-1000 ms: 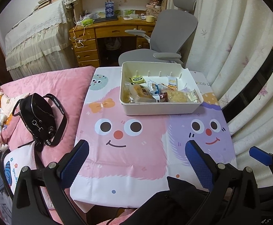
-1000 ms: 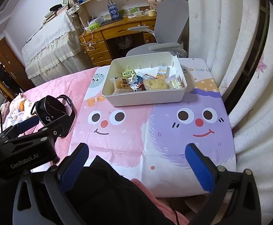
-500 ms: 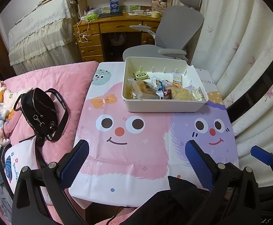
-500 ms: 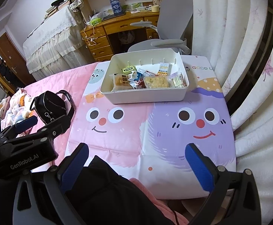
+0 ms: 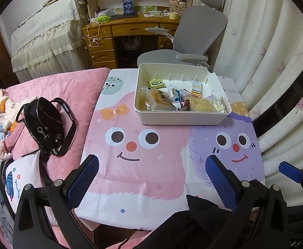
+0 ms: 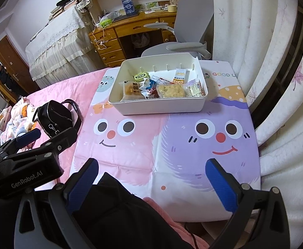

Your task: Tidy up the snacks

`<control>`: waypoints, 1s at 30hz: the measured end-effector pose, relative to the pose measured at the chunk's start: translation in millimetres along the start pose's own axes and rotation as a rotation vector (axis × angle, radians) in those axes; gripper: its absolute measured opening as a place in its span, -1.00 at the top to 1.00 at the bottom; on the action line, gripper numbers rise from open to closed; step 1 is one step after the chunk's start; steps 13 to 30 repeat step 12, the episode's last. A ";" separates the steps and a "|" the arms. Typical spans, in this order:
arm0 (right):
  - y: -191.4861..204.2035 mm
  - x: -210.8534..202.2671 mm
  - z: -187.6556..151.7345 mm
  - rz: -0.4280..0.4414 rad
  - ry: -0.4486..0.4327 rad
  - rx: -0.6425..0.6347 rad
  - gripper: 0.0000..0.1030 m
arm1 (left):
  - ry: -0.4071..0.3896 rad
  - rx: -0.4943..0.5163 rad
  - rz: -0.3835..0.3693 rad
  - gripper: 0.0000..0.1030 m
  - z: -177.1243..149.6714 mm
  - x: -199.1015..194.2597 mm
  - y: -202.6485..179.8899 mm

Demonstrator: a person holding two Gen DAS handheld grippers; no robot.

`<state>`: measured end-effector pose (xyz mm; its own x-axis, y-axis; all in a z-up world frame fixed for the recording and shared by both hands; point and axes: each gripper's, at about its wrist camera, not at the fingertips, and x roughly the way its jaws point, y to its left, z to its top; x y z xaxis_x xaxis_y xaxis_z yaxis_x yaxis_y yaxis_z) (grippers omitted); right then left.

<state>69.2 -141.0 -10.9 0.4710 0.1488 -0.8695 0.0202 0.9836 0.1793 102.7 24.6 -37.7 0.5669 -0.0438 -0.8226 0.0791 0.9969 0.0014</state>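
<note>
Covering the small table is a cartoon cloth (image 5: 151, 166) with a pink face and a purple face, and it is the working surface beside a pink bed cover (image 5: 53, 87). Nearest to the cameras, the left gripper (image 5: 151, 178) hangs above the near edge of the cloth with its blue pads wide apart and nothing between them. The right gripper (image 6: 151, 178) is in the same state, fully spread and empty, just beside the left one. A black handbag (image 5: 44, 124) lies on the bed cover to the left, apart from the table.

Farther on, at the far half of the cloth, stands a white storage box (image 5: 182, 118). Its long side runs left to right, across the line of both grippers. Inside it the wrapped snacks (image 5: 178, 99) lie mixed together, mostly along the near wall. The box is straight ahead and well apart from both tools; in my judgement neither one is clearly nearer, so each must travel forward over the faces to reach it. Behind the table are a grey office chair (image 5: 193, 33) and a wooden desk (image 5: 126, 31).
</note>
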 end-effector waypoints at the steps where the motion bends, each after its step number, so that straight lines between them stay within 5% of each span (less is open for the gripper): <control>1: 0.0 0.1 0.0 0.000 0.000 0.000 -1.00 | 0.000 -0.002 0.002 -0.98 0.4 -0.1 -0.8; 30: -5.3 2.0 1.5 0.002 0.009 0.002 -1.00 | 0.004 -0.004 0.005 -0.98 1.8 1.7 -2.6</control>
